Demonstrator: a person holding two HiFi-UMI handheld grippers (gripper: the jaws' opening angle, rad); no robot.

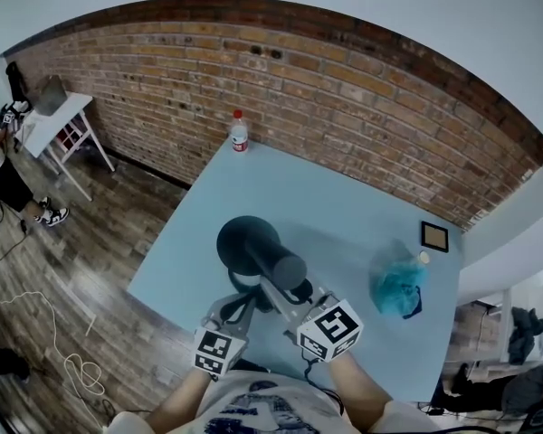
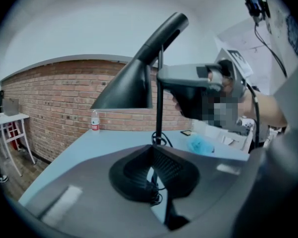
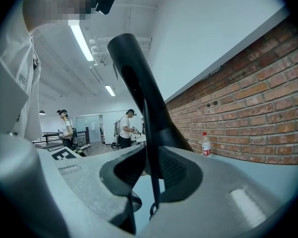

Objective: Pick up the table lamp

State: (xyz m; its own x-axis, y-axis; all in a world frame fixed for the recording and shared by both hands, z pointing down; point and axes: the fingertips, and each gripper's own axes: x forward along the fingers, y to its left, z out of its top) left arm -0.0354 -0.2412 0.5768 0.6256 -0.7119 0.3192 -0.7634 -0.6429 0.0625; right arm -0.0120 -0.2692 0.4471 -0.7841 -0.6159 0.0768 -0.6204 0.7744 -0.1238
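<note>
A black table lamp [image 1: 251,242] with a cone shade [image 2: 126,88] and a thin stem [image 2: 159,113] stands upright on the light blue table [image 1: 344,206], near its front edge. My right gripper [image 1: 288,297] reaches the stem from the right, below the shade [image 3: 134,73]. In the right gripper view the stem [image 3: 151,148] runs between the pads of this gripper [image 3: 150,167], which close against it. My left gripper [image 1: 238,304] sits low in front of the lamp's foot. Its jaws [image 2: 156,172] stand slightly apart, with only the lamp's cable showing in the gap. The lamp's base is mostly hidden.
A water bottle [image 1: 239,132] stands at the table's far edge by the brick wall [image 1: 344,89]. A blue plastic bag [image 1: 398,283] and a small dark square frame [image 1: 434,236] lie to the right. A white side table [image 1: 59,116] and people stand further off.
</note>
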